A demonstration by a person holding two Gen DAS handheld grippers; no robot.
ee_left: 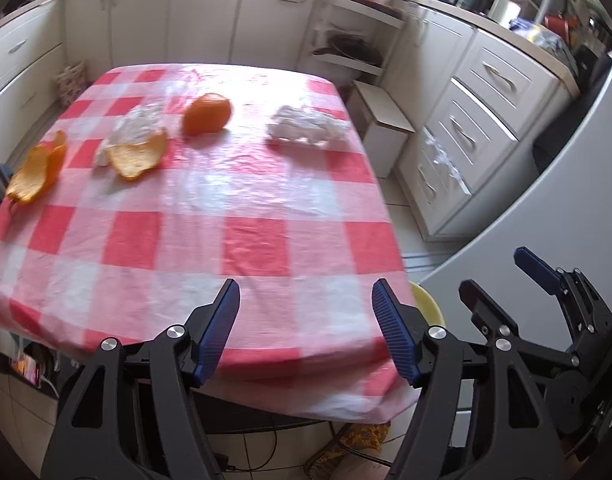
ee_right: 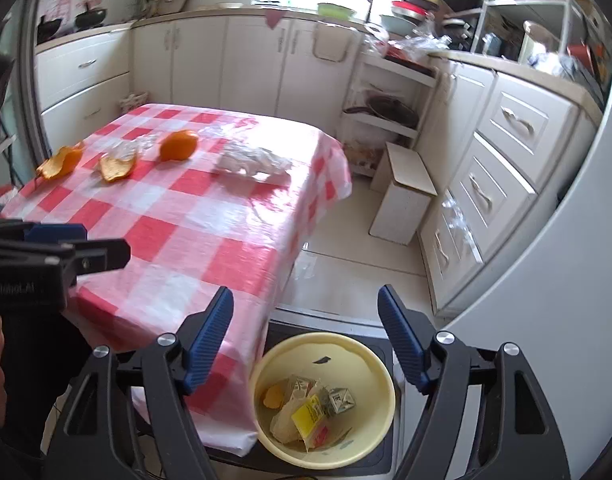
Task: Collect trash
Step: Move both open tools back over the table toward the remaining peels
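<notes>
Both grippers, left (ee_left: 306,332) and right (ee_right: 306,340), stand spread and empty. On the cloth (ee_left: 246,248) lie two peels (ee_left: 140,156), an orange (ee_left: 206,114) and crumpled plastic (ee_left: 302,124); the bowl (ee_right: 369,360) holds trash.

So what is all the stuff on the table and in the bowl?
tablecloth: one, red and white checks, covering the table
orange: one, orange, far part of table
peel pieces: two, orange, far left of table
clear wrap: one, see-through, behind a peel
crumpled plastic: one, white, far right of table
bowl: one, yellow, beside the table, holding wrappers
left tongs: open, empty
right tongs: open, empty
</notes>
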